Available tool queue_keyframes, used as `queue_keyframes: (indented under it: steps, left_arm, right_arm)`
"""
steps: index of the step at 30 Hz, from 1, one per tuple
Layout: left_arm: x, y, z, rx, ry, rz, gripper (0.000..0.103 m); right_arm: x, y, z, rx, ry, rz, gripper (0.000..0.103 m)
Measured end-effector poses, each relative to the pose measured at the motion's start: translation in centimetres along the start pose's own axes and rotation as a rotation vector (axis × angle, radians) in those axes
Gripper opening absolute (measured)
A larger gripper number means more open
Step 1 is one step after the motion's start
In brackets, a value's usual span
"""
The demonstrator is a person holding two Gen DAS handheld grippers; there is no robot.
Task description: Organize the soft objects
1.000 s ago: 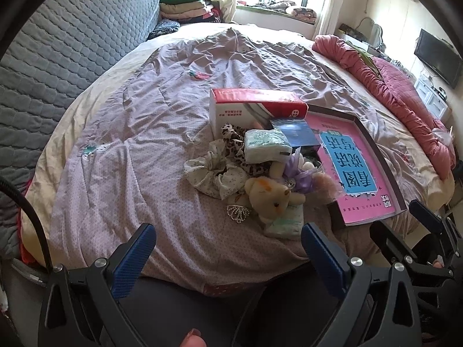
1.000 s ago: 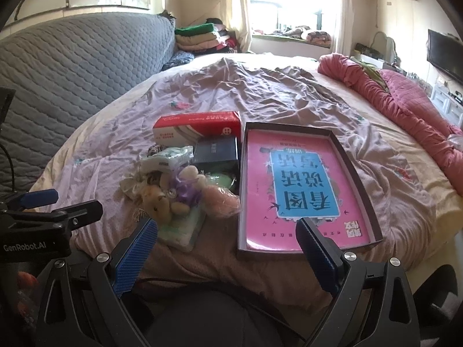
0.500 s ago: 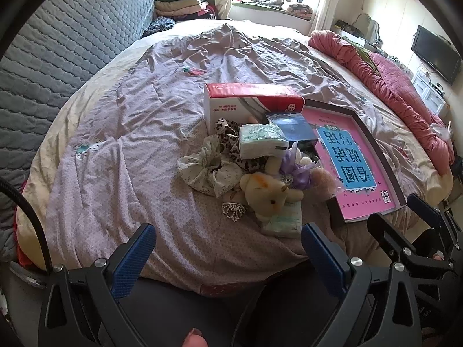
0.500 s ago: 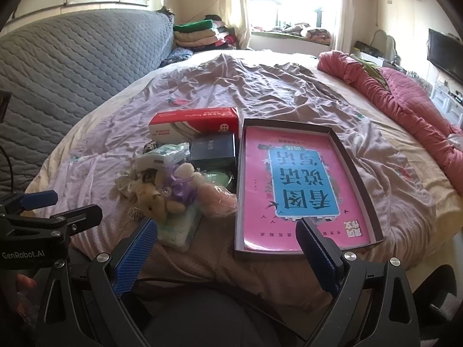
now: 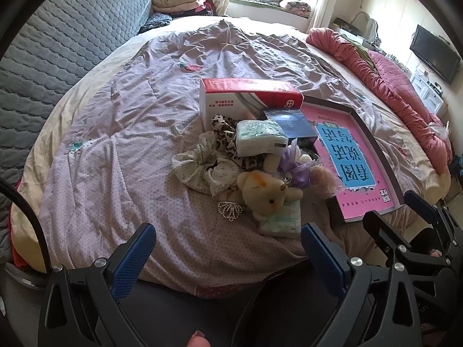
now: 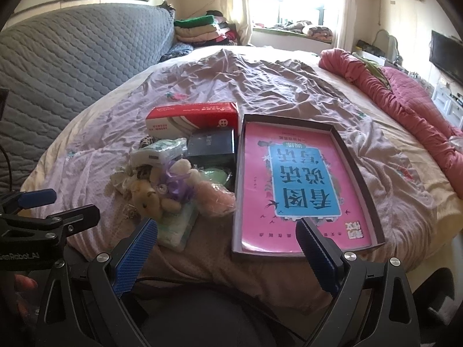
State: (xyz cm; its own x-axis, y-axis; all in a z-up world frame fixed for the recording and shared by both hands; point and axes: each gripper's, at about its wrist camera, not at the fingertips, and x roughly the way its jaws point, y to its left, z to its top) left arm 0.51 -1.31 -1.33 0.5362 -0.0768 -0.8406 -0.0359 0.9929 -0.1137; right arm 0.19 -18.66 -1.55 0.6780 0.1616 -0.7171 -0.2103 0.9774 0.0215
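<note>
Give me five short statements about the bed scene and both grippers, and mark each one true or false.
1. The left gripper is open and empty. True.
2. The beige plush teddy bear lies inside the shallow dark-rimmed tray. False: it lies on the bedspread beside it.
3. The red-and-white cardboard box lies behind the soft pile. True.
4. The right gripper grips the pink booklet. False: it is open, holding nothing.
5. The pink booklet lies inside the tray. True.

One teddy bear (image 5: 267, 192), two tissue packs (image 5: 259, 137), two scrunchies (image 5: 202, 167), three boxes (image 5: 249, 95).
</note>
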Motion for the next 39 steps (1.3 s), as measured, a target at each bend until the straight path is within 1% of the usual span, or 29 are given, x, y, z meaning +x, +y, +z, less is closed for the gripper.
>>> queue_keyframes:
  steps: [4,9,15,20,24,28,31,32,34,39]
  left_arm:
    - [0.5,0.0,0.1,-0.007,0.010,-0.015,0.101]
    - [1.9,0.2,0.4,-0.025,0.050,-0.050,0.101]
    - [4.2,-0.2,0.9,-0.020,0.107,-0.072,0.100]
    - [6.2,-0.8,1.5,-0.024,0.146,-0.096,0.093]
    - [7.5,-1.3,2.0,-0.039,0.169,-0.117,0.089]
    - [8.3,-1.5,2.3,-0.057,0.187,-0.134,0.081]
    - [8.5,-1.5,2.6,-0.060,0.190,-0.140,0.081]
    - [8.6,-1.5,2.6,-0.061,0.191,-0.135,0.080]
    - [8.8,-1.3,2.7,-0.073,0.195,-0.148,0.080]
    - [9.6,-1.0,3.0,-0.086,0.212,-0.147,0.074]
  right_arm:
    - [0.3,-0.2,0.0,0.010,0.007,0.005,0.097]
    - [1.1,-0.5,0.2,0.003,0.020,0.020,0.097]
    - [3.2,-1.5,0.4,-0.019,0.064,0.022,0.097]
    - [4.6,-2.0,0.5,-0.057,0.078,0.009,0.097]
    - [5.8,-2.1,0.7,-0.079,0.093,0.038,0.097]
    - [7.1,-1.3,0.8,-0.150,0.105,0.035,0.097]
    - [8.0,-0.6,0.8,-0.222,0.103,0.025,0.097]
    - [8.3,-0.3,0.8,-0.248,0.096,0.018,0.097]
    - [8.8,0.4,0.8,-0.309,0.082,0.007,0.097]
    - [10.1,2.3,0.6,-0.446,0.047,-0.030,0.096]
